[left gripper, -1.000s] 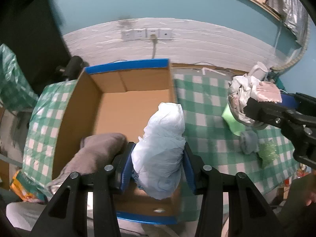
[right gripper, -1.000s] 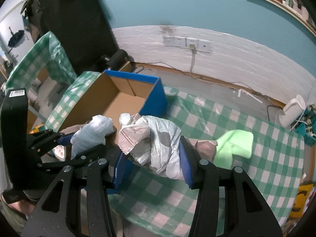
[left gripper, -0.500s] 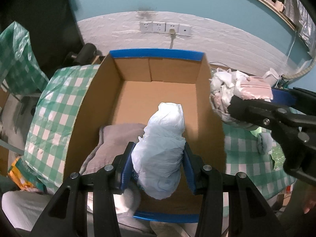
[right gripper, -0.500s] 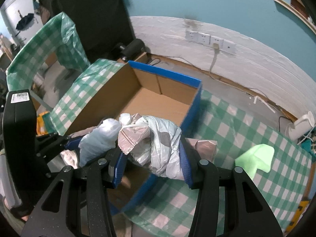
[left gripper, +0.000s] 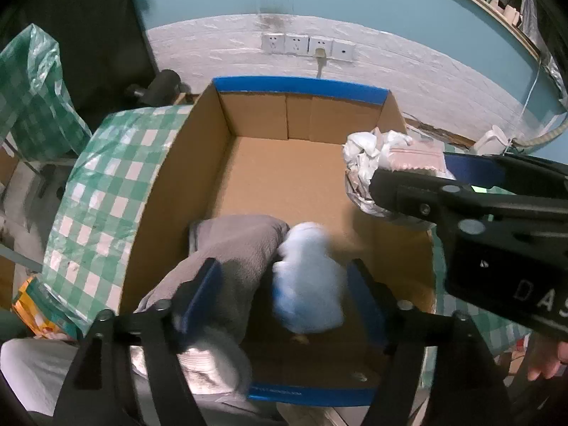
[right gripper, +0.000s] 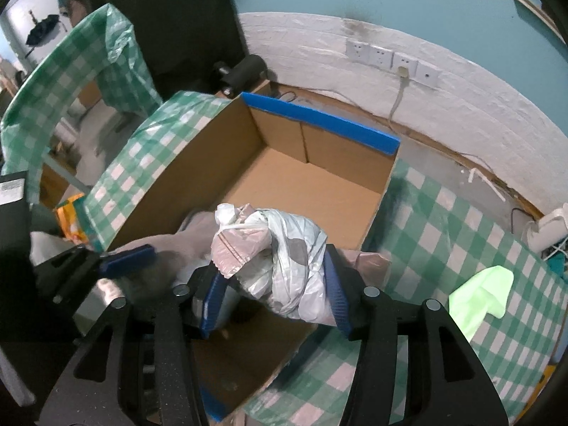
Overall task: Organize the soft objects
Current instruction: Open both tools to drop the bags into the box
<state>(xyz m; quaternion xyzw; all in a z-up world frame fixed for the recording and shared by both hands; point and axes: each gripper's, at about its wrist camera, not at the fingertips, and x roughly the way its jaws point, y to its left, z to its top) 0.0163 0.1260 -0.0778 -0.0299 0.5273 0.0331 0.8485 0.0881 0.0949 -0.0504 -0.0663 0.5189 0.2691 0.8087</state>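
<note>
An open cardboard box (left gripper: 305,163) with blue edges sits on the checked table; it also shows in the right wrist view (right gripper: 319,191). My left gripper (left gripper: 287,294) is open above the box's near end. A pale blue-white plastic bundle (left gripper: 309,280), blurred, is between its spread fingers, beside a grey soft cloth (left gripper: 234,248) lying in the box. My right gripper (right gripper: 273,284) is shut on a crumpled white and grey plastic bundle (right gripper: 280,252), held over the box's near right corner; it also shows in the left wrist view (left gripper: 376,163).
A green soft item (right gripper: 479,298) lies on the green checked tablecloth (right gripper: 426,234) right of the box. A white wall with sockets (left gripper: 309,46) stands behind. A green checked bag (left gripper: 32,96) hangs at the left.
My left gripper has opened and let go of the pale blue bundle, which drops into the box beside the grey cloth. My right gripper has carried its bundle left, over the box.
</note>
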